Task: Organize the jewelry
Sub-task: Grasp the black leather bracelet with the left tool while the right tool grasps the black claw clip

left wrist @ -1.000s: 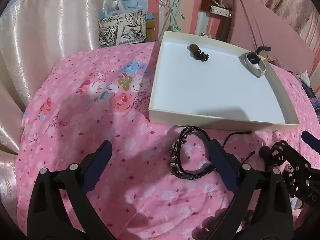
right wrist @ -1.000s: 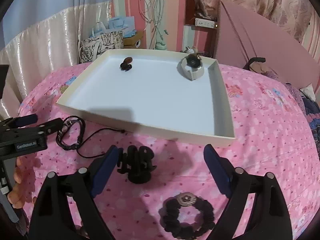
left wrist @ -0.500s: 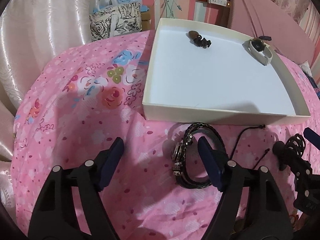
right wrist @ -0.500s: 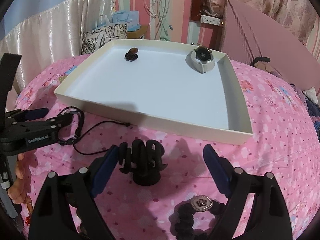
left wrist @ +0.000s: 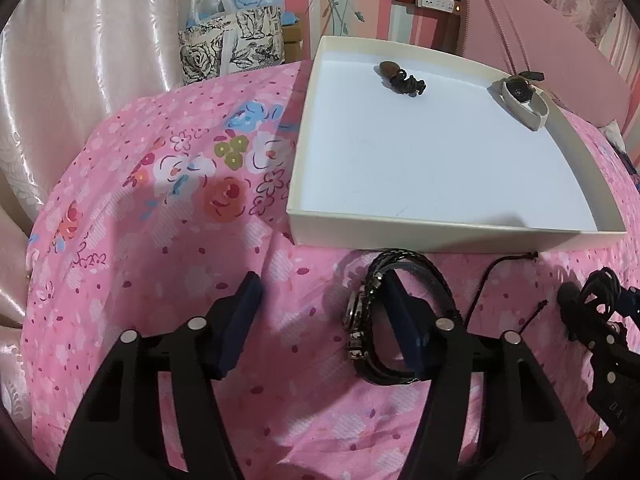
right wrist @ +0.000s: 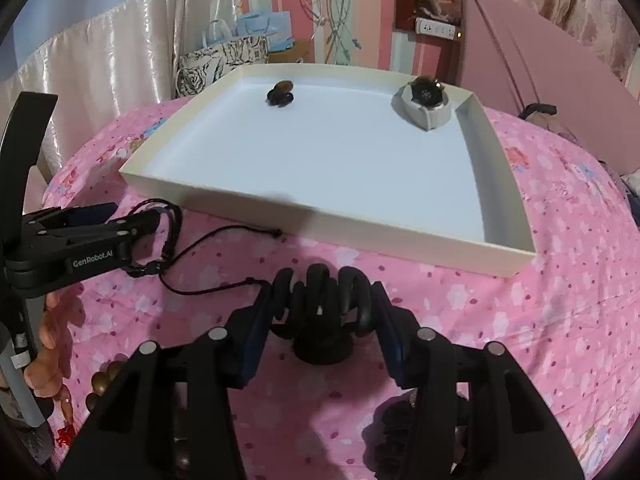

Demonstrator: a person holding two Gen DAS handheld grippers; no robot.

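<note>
A shallow white tray (left wrist: 440,232) (right wrist: 404,236) lies on the pink bedspread. In it are a dark bead piece (left wrist: 402,78) (right wrist: 281,94) and a white watch (left wrist: 522,100) (right wrist: 426,106). A black braided leather bracelet (left wrist: 416,276) (right wrist: 170,232) with a cord lies just before the tray. My left gripper (left wrist: 320,308) is open; its right finger sits inside the bracelet's loop. My right gripper (right wrist: 320,314) has closed onto a black looped hair clip (right wrist: 320,312) standing on the bed, both pads touching its sides.
A black beaded scrunchie with a charm (right wrist: 404,420) lies under the right gripper. A patterned gift bag (left wrist: 232,44) and satin curtain stand at the back left. A pink board (right wrist: 540,92) leans at the back right. Brown beads (right wrist: 106,380) lie lower left.
Both grippers moved forward and down. The right gripper's jaws narrowed onto the black clip. The left gripper narrowed somewhat and its right finger entered the bracelet loop.
</note>
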